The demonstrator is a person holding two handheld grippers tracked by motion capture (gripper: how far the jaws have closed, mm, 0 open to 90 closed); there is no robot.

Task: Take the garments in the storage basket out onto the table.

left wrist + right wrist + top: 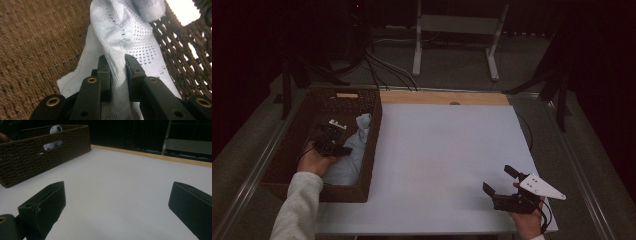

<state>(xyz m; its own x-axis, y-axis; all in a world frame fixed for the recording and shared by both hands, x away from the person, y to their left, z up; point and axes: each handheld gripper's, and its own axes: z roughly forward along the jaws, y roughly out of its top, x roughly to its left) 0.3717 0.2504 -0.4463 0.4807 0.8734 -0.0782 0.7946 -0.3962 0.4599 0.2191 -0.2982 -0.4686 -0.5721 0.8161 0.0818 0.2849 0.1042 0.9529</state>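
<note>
Right now the big dark-brown woven wicker basket (292, 145) is sitting at the table's left edge w/ the pale blue-white knitted cloth (125, 37) bunched against its right-hand wall, stretching lengthwise from near to far. The left gripper (117, 62) is reaching down inside, jaws pinching a fold of that cloth, so it's lying directly ahead and lifting straight up looks like the next move. The right gripper (117, 202), well apart on the white tabletop, is waiting w/ jaws spread wide.

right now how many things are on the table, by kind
baskets: 1, brown woven basket
cloths: 1, pale blue cloth inside it
boards: 1, white board
grippers: 2, left gripper pinching the cloth, right gripper open above the board
total: 5
</note>
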